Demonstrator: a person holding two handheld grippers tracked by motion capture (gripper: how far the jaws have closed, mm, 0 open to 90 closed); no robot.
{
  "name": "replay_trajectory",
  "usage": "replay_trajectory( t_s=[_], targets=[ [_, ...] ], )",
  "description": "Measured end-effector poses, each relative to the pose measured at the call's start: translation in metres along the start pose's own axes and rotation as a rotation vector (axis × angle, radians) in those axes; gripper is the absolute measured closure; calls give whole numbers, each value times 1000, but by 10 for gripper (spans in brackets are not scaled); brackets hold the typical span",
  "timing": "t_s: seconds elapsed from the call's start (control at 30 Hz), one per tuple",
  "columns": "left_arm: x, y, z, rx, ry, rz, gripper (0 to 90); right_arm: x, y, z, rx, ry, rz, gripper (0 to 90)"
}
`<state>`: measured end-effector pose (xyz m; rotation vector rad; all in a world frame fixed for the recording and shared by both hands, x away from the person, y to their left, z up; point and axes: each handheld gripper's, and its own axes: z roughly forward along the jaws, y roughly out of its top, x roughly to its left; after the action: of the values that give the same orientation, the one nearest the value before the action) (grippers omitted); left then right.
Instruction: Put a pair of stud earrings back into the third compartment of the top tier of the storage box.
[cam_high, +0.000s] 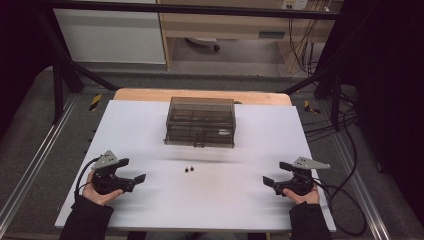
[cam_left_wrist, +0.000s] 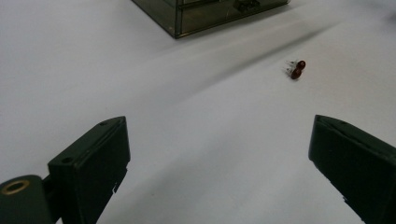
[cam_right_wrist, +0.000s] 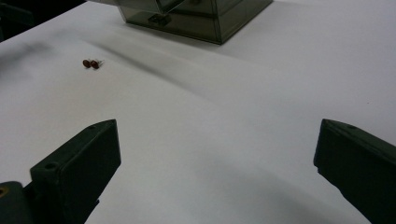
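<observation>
Both tools rest low on the white table (cam_high: 150, 125) with jaws spread wide and nothing between them: the left gripper (cam_high: 134, 176) and the right gripper (cam_high: 272, 176) sit well apart, each facing inward toward the two small red-brown beads (cam_high: 188, 169), which lie touching one another roughly midway between them. Beyond the beads stands the smoky translucent drawer box (cam_high: 201, 121), its compartments too dim to show any contents. Past the box are a wooden table edge, a black frame and grey floor.
</observation>
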<state>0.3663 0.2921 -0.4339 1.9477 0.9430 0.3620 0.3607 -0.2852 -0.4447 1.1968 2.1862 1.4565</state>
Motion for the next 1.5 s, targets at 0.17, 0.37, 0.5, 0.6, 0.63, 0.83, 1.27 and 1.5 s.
replay_trajectory(
  t_s=[0.17, 0.37, 0.5, 0.6, 0.63, 0.83, 1.27, 1.5],
  targets=[
    [-1, 1, 2, 6, 2, 2, 53, 0, 0, 0, 7, -1, -6, 12],
    [-2, 4, 4, 14, 5, 4, 54, 1, 0, 0, 8, 1, -6, 13],
    [-4, 6, 5, 18, 5, 7, 54, 1, -1, 1, 10, 1, -8, 12],
    [-6, 8, 6, 22, 7, 8, 55, 1, -1, 2, 14, 2, -9, 12],
    [-6, 8, 7, 21, 8, 5, 55, 1, -1, 2, 15, 4, -9, 12],
    [-11, 12, 9, 22, 6, 6, 58, 1, -1, 1, 13, 4, -8, 12],
    [-25, 21, 21, 48, 0, 14, 63, 1, -1, 2, 18, 1, -10, 13],
    [-35, 27, 31, 61, -8, 16, 67, 1, -1, 2, 21, 1, -11, 13]
  ],
)
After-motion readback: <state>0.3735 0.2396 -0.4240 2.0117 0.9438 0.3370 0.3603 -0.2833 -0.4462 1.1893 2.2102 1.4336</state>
